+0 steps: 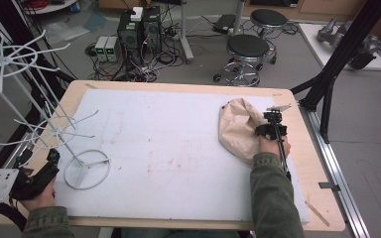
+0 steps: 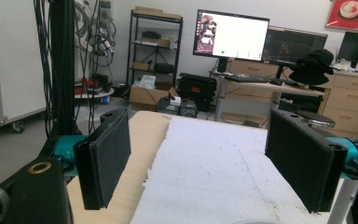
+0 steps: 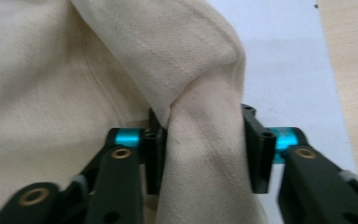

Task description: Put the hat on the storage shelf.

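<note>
A beige cloth [image 1: 238,129] lies bunched at the right end of the white mat [image 1: 168,148]. My right gripper [image 1: 270,124] reaches into its right side from the near edge. In the right gripper view a thick fold of the cloth [image 3: 191,70] fills the gap of the right gripper [image 3: 205,126], and both black pads press on it. My left gripper [image 1: 49,158] rests at the table's near left corner, beside the base ring of a white wire rack [image 1: 87,168]. In its own view the left gripper [image 2: 198,149] stands open, with nothing between the pads.
The tall wire rack [image 1: 54,131] with spoked arms stands over the left end of the table. A black frame post [image 1: 327,84] rises past the far right corner. Two stools [image 1: 248,49] and computer gear sit on the floor beyond.
</note>
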`<state>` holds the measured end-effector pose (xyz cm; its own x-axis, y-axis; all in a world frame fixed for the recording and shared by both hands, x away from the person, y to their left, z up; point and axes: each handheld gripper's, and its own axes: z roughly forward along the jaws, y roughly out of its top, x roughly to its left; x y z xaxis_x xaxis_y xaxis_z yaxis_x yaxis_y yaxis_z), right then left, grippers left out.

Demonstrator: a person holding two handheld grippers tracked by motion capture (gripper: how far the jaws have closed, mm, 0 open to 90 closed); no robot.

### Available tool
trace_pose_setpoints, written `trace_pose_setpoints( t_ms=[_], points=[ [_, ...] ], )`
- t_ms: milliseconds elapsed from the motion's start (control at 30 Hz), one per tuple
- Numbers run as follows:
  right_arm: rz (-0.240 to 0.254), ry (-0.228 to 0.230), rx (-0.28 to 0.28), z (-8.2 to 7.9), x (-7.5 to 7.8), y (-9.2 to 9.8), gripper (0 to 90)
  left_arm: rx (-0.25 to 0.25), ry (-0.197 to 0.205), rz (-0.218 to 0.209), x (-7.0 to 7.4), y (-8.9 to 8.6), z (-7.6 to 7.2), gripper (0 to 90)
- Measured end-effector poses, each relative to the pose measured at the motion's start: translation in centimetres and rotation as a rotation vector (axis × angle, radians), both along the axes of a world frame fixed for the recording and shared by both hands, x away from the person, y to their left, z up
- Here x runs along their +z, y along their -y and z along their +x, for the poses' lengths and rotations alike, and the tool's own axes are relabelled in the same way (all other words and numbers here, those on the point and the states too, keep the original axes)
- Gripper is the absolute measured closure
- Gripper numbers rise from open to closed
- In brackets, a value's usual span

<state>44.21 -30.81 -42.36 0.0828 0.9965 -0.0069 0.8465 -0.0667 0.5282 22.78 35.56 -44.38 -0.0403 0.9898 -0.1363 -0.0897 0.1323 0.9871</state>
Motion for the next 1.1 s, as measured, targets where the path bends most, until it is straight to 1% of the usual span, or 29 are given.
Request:
trace_pose_setpoints(
  t_ms=[33, 100, 133, 300, 400, 433, 500, 567, 667, 733, 767, 800, 900, 933, 967, 1000, 1033, 1067, 1100],
  points=[
    [-0.019, 0.000, -0.005, -0.1, 0.2, -0.1, 67.5, 0.002, 0.000, -0.003, 0.0, 0.0, 0.0, 22.5],
    [-0.027, 0.003, -0.006, -0.1, 0.3, -0.1, 68.8, 0.003, 0.000, -0.002, 0.0, -0.1, 0.0, 22.5],
    [-0.039, 0.018, -0.009, -0.2, 0.3, -0.2, 69.9, 0.004, 0.002, -0.005, 0.0, -0.1, 0.0, 22.5],
    [-0.053, 0.035, -0.012, -0.4, 0.5, -0.1, 72.5, 0.001, 0.005, -0.010, 0.0, -0.1, 0.0, 22.8],
    [-0.048, 0.043, -0.012, -0.6, 0.6, 0.1, 73.4, 0.001, 0.002, -0.008, -0.1, -0.2, 0.0, 22.9],
    [-0.036, 0.053, -0.010, -0.8, 0.8, 0.3, 74.2, 0.001, 0.003, -0.008, -0.1, -0.2, 0.0, 22.9],
    [-0.030, 0.059, -0.012, -0.9, 0.8, 0.5, 74.6, 0.000, 0.003, -0.009, -0.1, -0.2, 0.0, 22.9],
    [-0.016, 0.075, -0.014, -1.2, 1.0, 0.8, 75.9, 0.001, 0.003, -0.007, 0.0, -0.2, 0.0, 22.8],
    [-0.010, 0.084, -0.007, -1.4, 1.1, 1.0, 76.6, 0.000, 0.003, -0.006, 0.0, -0.1, -0.1, 22.8],
    [-0.010, 0.103, 0.005, -1.8, 1.2, 1.0, 77.3, 0.001, 0.003, -0.006, 0.0, -0.1, 0.0, 22.8],
    [-0.010, 0.103, 0.005, -1.8, 1.2, 1.0, 77.3, 0.001, 0.003, -0.006, 0.0, -0.1, 0.0, 22.8],
    [-0.010, 0.121, 0.013, -2.0, 1.3, 0.9, 77.8, 0.001, 0.003, -0.006, 0.0, -0.1, -0.1, 22.8],
    [-0.008, 0.152, 0.023, -2.3, 1.8, 0.5, 77.9, 0.004, 0.004, -0.005, 0.0, -0.1, -0.1, 22.8],
    [-0.008, 0.152, 0.023, -2.3, 1.8, 0.5, 77.9, 0.004, 0.003, -0.003, 0.0, -0.1, -0.1, 22.8],
    [-0.001, 0.172, 0.036, -2.5, 2.1, 0.3, 77.9, 0.005, 0.003, -0.005, 0.0, -0.1, -0.1, 22.8],
    [-0.001, 0.172, 0.036, -2.5, 2.1, 0.3, 77.9, 0.006, 0.003, -0.005, 0.0, -0.1, -0.1, 22.8],
    [-0.001, 0.197, 0.043, -2.7, 2.5, 0.0, 77.9, 0.006, 0.003, -0.005, 0.0, -0.1, -0.1, 22.8],
    [-0.001, 0.197, 0.043, -2.7, 2.5, 0.0, 77.9, 0.005, 0.003, -0.005, 0.0, -0.1, -0.1, 22.8],
    [0.005, 0.208, 0.049, -2.9, 2.7, 0.0, 77.9, 0.006, 0.003, -0.004, 0.0, -0.1, -0.1, 22.8]
  ],
)
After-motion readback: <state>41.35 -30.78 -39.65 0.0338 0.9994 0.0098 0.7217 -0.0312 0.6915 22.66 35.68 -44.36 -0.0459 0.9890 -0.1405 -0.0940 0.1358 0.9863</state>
